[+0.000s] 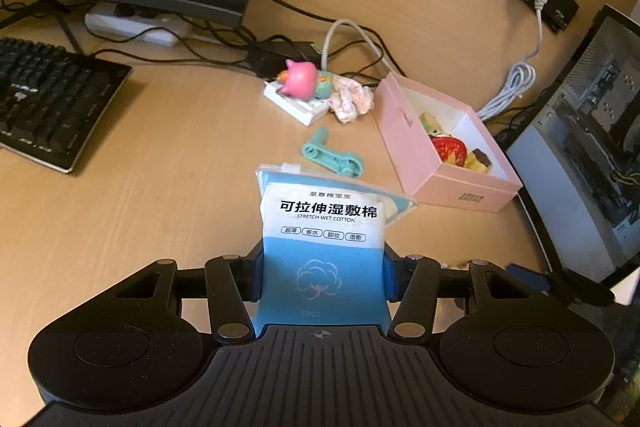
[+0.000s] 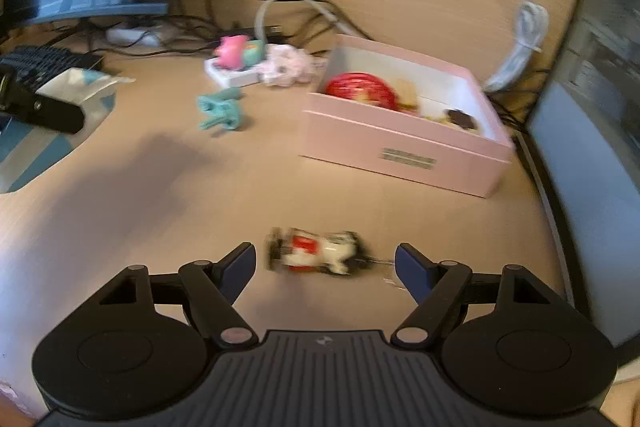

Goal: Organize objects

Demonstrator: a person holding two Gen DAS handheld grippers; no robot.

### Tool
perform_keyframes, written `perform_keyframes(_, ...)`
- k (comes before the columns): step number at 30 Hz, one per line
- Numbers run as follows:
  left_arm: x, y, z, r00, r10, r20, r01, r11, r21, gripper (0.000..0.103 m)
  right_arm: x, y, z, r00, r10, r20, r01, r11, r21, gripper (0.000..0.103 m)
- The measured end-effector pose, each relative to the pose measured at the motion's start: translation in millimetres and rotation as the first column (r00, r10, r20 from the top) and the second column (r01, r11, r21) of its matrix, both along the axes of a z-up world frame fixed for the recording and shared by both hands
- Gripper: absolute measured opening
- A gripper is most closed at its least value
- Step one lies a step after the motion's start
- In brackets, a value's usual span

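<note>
My left gripper [image 1: 323, 275] is shut on a blue and white wet-cotton pack [image 1: 323, 227], held above the wooden desk; the pack also shows at the left edge of the right wrist view [image 2: 60, 115]. My right gripper [image 2: 325, 267] is open, its fingers either side of a small red and white toy car [image 2: 316, 251] lying on the desk. An open pink box [image 1: 404, 139] holds a red strawberry toy [image 1: 450, 149] and other small toys; it stands ahead and right in the right wrist view [image 2: 400, 143]. A teal clip [image 1: 334, 157] lies on the desk [image 2: 218, 107].
A pink figure on a white base [image 1: 298, 83] and a crumpled cloth [image 1: 350, 98] lie behind the clip. A keyboard [image 1: 44, 99], monitor, power strip and tangled cables sit at the back left. A computer case [image 1: 592, 163] stands at the right.
</note>
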State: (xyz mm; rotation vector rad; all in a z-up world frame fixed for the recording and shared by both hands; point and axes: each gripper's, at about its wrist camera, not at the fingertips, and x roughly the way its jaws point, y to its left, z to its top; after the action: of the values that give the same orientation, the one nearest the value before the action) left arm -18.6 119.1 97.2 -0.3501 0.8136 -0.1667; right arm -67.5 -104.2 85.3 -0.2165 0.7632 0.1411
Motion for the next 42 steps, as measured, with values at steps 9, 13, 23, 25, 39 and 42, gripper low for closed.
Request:
perform_keyframes(9,-15.5,-11.1,-3.5,0.999,-0.037,-0.012,0.037,0.998,0.056,0.056,30.0,-6.8,-17.9,0.994,-0.077,-0.083,0.082,0.994,0.067,0.065)
perform_keyframes(13,-13.7,-26.3,-5.4,0.998,-0.068,-0.018,0.069,0.995,0.073,0.056,20.2,-12.0,-5.2,0.996,-0.051,-0.069,0.057,0.995,0.079,0.039)
perform_keyframes(23,5.8,-85.4,-2.4,0.987,-0.160,-0.031,0.161,0.985,0.055,0.056,-17.5,-48.5,22.7,1.000,-0.002,-0.026,0.004,0.997,0.078,0.034)
perform_keyframes(25,2.6,-92.3,-0.8,0.981,-0.190,-0.035,0.192,0.979,0.067,0.056,-24.0,-50.2,20.4,1.000,0.010,0.004,-0.010,0.999,0.040,0.054)
perform_keyframes(39,-22.4,-64.7,-9.0,0.993,-0.050,-0.102,0.058,0.995,0.081,0.056,-18.8,-44.3,3.8,0.980,0.152,-0.125,-0.112,0.953,0.280,0.062)
perform_keyframes(42,-25.7,-57.2,-10.0,0.994,-0.018,-0.106,0.026,0.997,0.079,0.056,-24.4,-38.7,11.4,0.985,0.169,-0.020,-0.164,0.974,0.154,0.070)
